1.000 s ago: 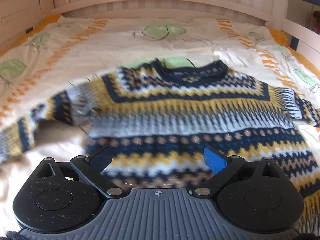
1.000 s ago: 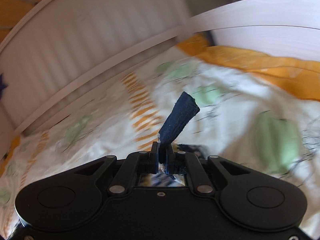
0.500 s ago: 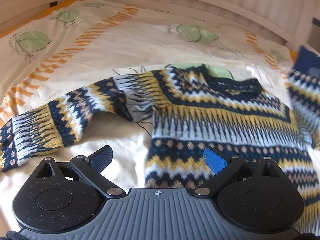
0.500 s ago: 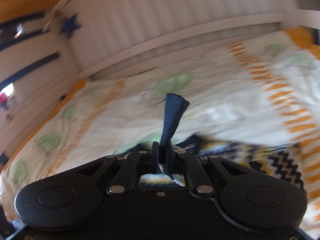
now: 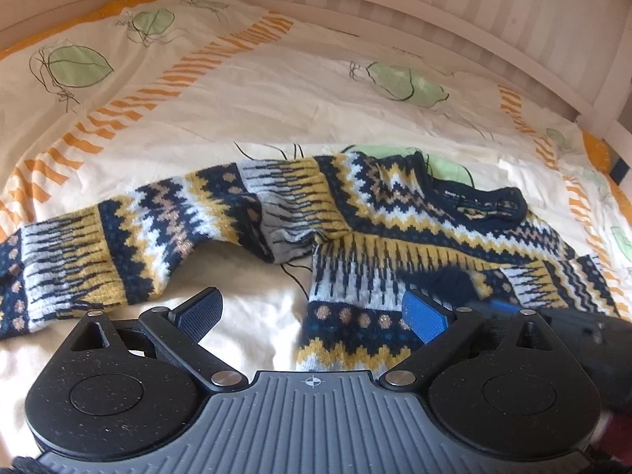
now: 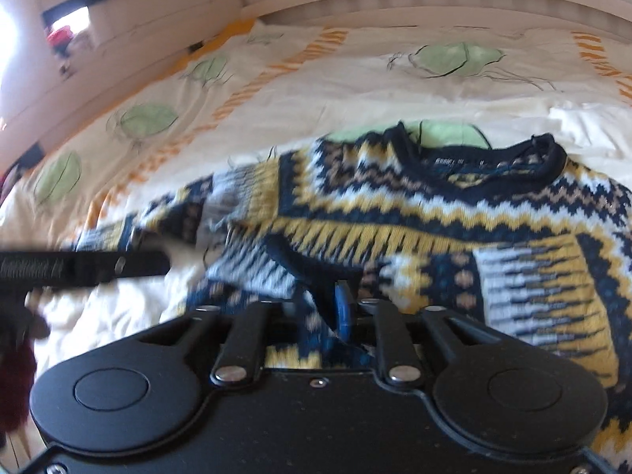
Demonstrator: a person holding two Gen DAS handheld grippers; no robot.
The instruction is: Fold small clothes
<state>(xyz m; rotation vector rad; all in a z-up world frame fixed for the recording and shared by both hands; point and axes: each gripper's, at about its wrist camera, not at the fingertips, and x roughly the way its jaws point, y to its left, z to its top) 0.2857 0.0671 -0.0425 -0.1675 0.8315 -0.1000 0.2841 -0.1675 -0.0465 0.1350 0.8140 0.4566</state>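
My left tool (image 5: pixel 312 314) stands open, its two pads spread wide with nothing between them, poised low over the bed just short of the sweater's bottom hem. The left pad (image 5: pixel 199 310) sits over bare quilt; the blue right pad (image 5: pixel 426 316) sits over the lower edge of the knit body.

My right tool (image 6: pixel 330 308) is closed on the sweater (image 6: pixel 454 229): the fingers are pinched together with a dark navy fold of knit bunched between them, the blue pad (image 6: pixel 343 308) just visible against the cloth. In the left wrist view this tool (image 5: pixel 584 328) shows as a dark blurred body at the right edge, lying on the sweater's right side.

The sweater (image 5: pixel 375 237) lies face up on the bed with the navy collar (image 5: pixel 486 205) toward the headboard. One sleeve (image 5: pixel 118 245) stretches out flat to the left. The other sleeve (image 6: pixel 545 276) is folded in across the front of the body, beside the right tool.

Beneath lies a cream quilt (image 5: pixel 276 91) printed with green leaves and orange striped bands. A white slatted bed frame (image 5: pixel 434 4) borders it at the far side.
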